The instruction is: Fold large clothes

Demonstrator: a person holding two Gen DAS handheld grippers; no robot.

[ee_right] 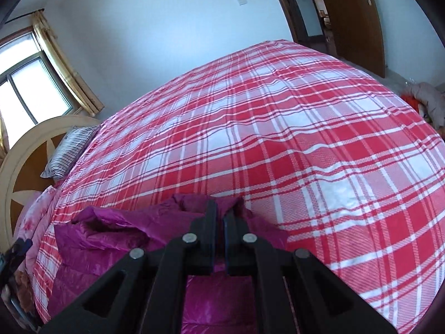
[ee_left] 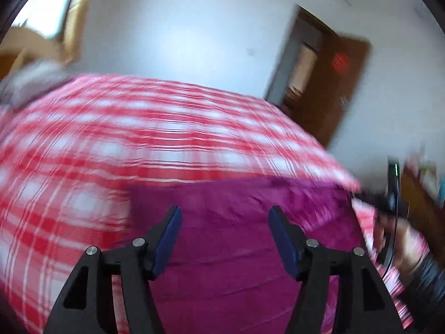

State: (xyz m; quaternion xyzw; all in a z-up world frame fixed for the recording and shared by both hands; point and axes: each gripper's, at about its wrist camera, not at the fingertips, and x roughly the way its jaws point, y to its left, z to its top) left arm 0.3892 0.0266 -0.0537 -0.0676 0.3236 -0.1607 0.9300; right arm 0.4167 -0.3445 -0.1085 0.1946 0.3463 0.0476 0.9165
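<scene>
On bed [ee_right: 278, 139], jacket [ee_right: 111, 236] half folded, more folds left. My left gripper [ee_left: 225, 222] open above it, right gripper [ee_right: 221, 217] pinching jacket edge.

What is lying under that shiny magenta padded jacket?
The shiny magenta padded jacket lies on a red-and-white plaid bed sheet, which shows all around it. Whatever sits directly beneath the jacket, or beneath the sheet, is covered and cannot be seen.
</scene>
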